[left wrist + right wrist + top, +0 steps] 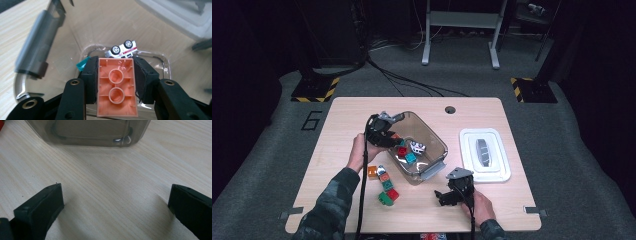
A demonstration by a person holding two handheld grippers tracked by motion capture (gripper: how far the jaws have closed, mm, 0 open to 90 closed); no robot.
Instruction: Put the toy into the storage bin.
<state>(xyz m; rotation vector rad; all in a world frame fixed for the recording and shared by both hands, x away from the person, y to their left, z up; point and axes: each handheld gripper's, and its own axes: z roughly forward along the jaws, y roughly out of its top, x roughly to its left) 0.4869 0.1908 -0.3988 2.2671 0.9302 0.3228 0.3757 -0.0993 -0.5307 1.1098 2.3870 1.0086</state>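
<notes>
My left gripper (pixel 115 63) is shut on an orange brick (pixel 116 87), its hollow underside facing the camera, and hangs over the inside of the clear plastic bin (pixel 432 137). In the high view that left gripper (pixel 387 137) sits at the bin's left rim. On the bin floor lie a white toy car (pixel 122 49) on its side, a teal brick (pixel 82 65) and a red brick (pixel 402 150). My right gripper (pixel 116 195) stands open just above bare wood, facing the bin's wall (pixel 87 132). In the high view this right gripper (pixel 447 196) rests near the table's front edge.
Loose bricks lie in a row (pixel 384 185) on the table left of the bin, orange, teal, green and red among them. A white lid (pixel 484 155) with a grey handle lies to the right of the bin. A round cable hole (pixel 450 109) sits near the far edge.
</notes>
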